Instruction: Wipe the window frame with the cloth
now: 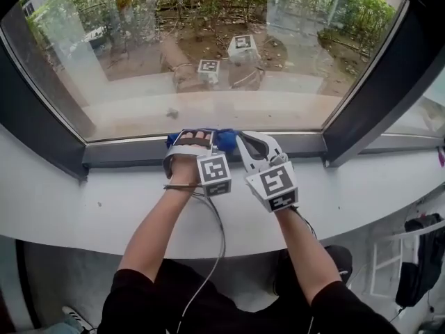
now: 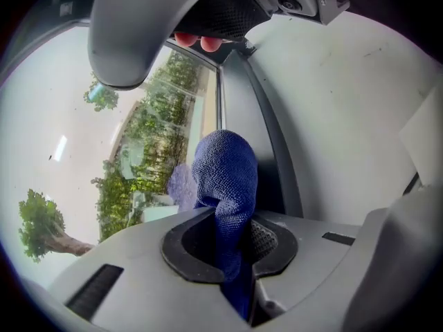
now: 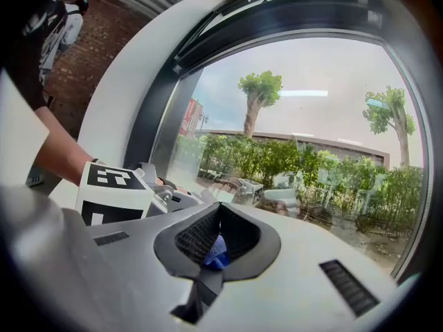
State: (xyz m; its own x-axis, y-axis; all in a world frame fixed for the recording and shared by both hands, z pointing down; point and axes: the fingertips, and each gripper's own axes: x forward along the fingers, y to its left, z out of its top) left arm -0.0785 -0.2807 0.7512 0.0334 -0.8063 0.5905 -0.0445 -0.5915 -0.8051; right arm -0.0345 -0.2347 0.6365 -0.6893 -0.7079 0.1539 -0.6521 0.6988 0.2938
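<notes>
Blue cloth (image 1: 226, 139), lying lengthwise along the window frame's (image 1: 132, 152) lower edge, ends clamped in my closed left gripper (image 1: 189, 142) and right gripper (image 1: 252, 145).
</notes>
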